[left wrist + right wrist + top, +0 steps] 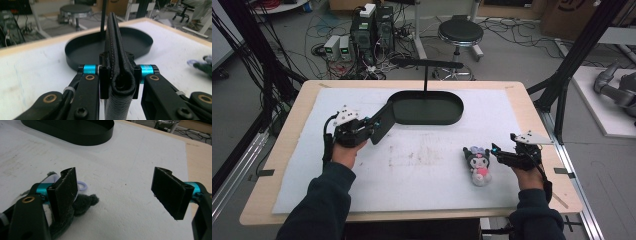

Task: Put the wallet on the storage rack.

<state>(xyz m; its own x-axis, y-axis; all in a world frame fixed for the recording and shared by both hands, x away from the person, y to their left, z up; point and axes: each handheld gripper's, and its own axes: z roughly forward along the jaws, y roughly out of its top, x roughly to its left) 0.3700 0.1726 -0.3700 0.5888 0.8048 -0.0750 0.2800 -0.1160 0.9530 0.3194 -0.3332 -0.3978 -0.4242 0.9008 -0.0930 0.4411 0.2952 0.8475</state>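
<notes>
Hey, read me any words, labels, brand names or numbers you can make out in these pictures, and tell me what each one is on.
None can be read.
The black leather wallet held in the left gripper shows stitching, no lettering.
The plush toy by the right gripper and the black tray bear no text.
The cardboard box at the top right carries a dark mark, cut off and too blurred to read.

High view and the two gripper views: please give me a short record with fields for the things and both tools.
left tool: shut on the folded black leather wallet, held above the white mat
right tool: open, nothing between its jaws
black oval tray: on the mat's far side, beyond the wallet
dark plush toy with pink front: lying on the mat, beside the right tool
</notes>
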